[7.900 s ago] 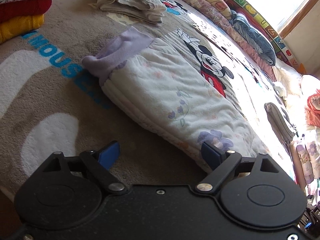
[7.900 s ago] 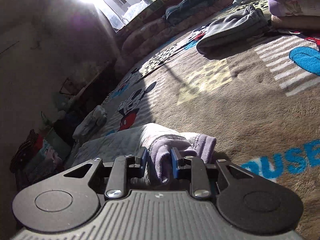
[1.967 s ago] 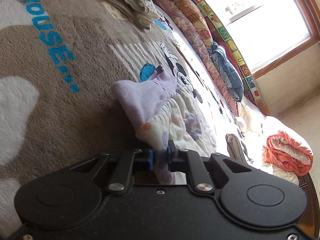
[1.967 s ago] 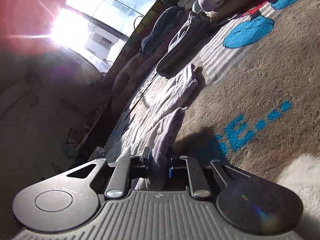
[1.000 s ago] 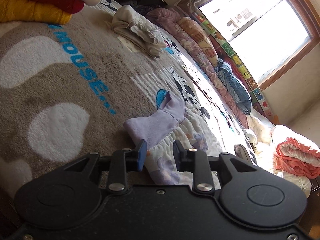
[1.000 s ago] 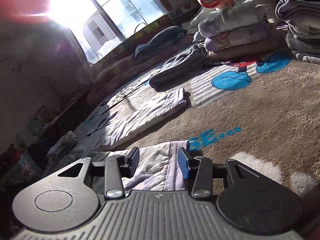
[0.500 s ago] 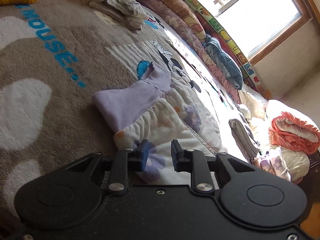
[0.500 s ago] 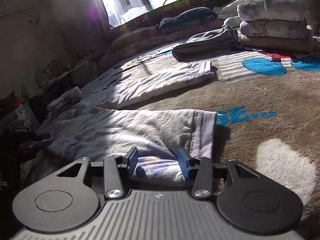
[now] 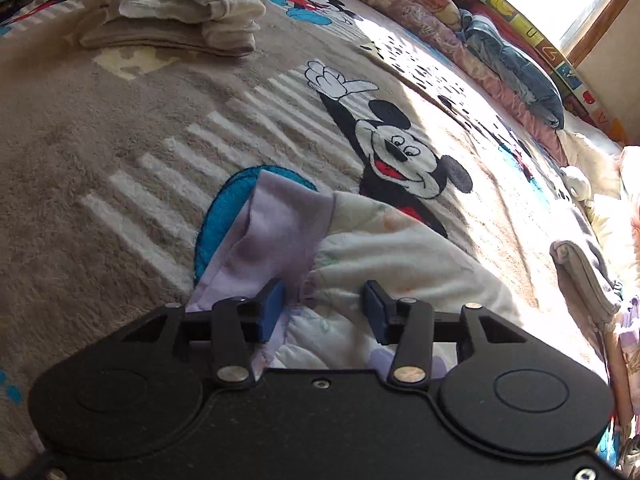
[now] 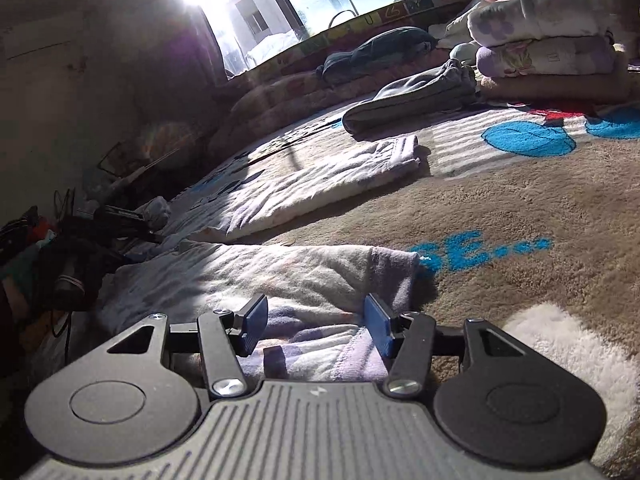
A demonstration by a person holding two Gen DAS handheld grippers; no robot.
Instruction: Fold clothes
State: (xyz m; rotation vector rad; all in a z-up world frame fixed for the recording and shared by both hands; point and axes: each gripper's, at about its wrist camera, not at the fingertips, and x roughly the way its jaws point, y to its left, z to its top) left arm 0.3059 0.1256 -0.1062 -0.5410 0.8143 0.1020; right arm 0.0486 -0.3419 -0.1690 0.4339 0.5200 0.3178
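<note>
Both wrist views, garment laid on the bed. We see the left gripper (image 9: pixel 322 310) with its jaws parted and nothing clamped; the floral pyjama piece (image 9: pixel 384 264) lies directly under and ahead of the blue pads, its lilac cuff (image 9: pixel 276 236) rising just beyond the left-hand pad. The right gripper (image 10: pixel 314 326) is likewise spread wide and holds nothing — the cloth lies between and below its pads, with a lilac hem (image 10: pixel 394 276) just ahead of the right-hand pad. Whether either pad actually touches the fabric we cannot tell from this angle.

Progress, as we judge it: the piece lies lengthwise on the cartoon blanket (image 9: pixel 120 128), with part of it (image 10: pixel 320 184) stretched farther ahead of the right gripper, so it appears narrowed but not yet brought down to a compact bundle. Finished work is visible — a pale folded stack (image 9: pixel 172 8) far ahead of the left gripper and a pile of folded items (image 10: pixel 548 44) far ahead-right of the right gripper. Remaining: one or more crosswise folds, then placement on a pile.
</note>
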